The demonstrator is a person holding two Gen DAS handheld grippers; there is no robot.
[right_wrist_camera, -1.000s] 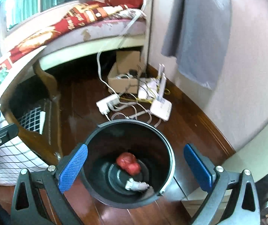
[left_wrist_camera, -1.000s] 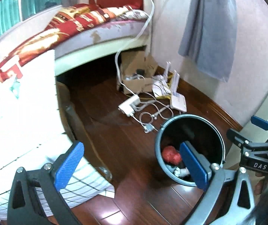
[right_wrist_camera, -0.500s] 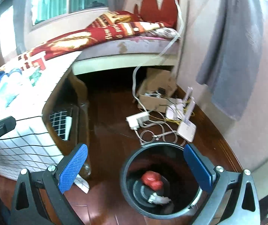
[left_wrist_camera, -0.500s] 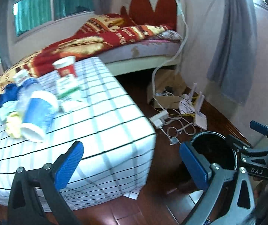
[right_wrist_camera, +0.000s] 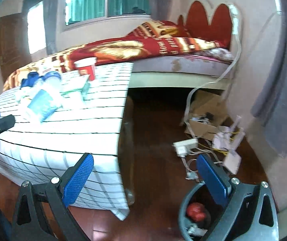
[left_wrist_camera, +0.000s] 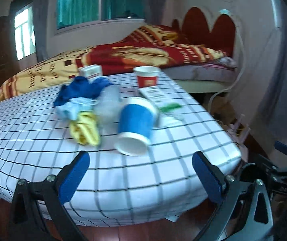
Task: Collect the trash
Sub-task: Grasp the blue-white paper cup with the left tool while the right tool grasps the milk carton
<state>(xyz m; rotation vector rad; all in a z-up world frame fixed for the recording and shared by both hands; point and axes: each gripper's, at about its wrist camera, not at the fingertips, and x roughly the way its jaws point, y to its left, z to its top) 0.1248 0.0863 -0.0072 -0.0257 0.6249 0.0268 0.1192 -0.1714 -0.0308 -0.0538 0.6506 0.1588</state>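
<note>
Both cameras just swung up from the bin to the tabletop [left_wrist_camera: 193, 120], so looks like a fresh pickup is next. Left claw [left_wrist_camera: 139, 172] and right claw [right_wrist_camera: 145, 174] are both spread wide, holding nothing. Trash sits mid-frame in the left view: a tipped blue cup [left_wrist_camera: 135, 124], red cup [left_wrist_camera: 147, 76], yellow wrapper [left_wrist_camera: 85, 128]. The bin [right_wrist_camera: 185, 204], lower right of the right view, has a red wad [right_wrist_camera: 195, 210] inside.
</note>
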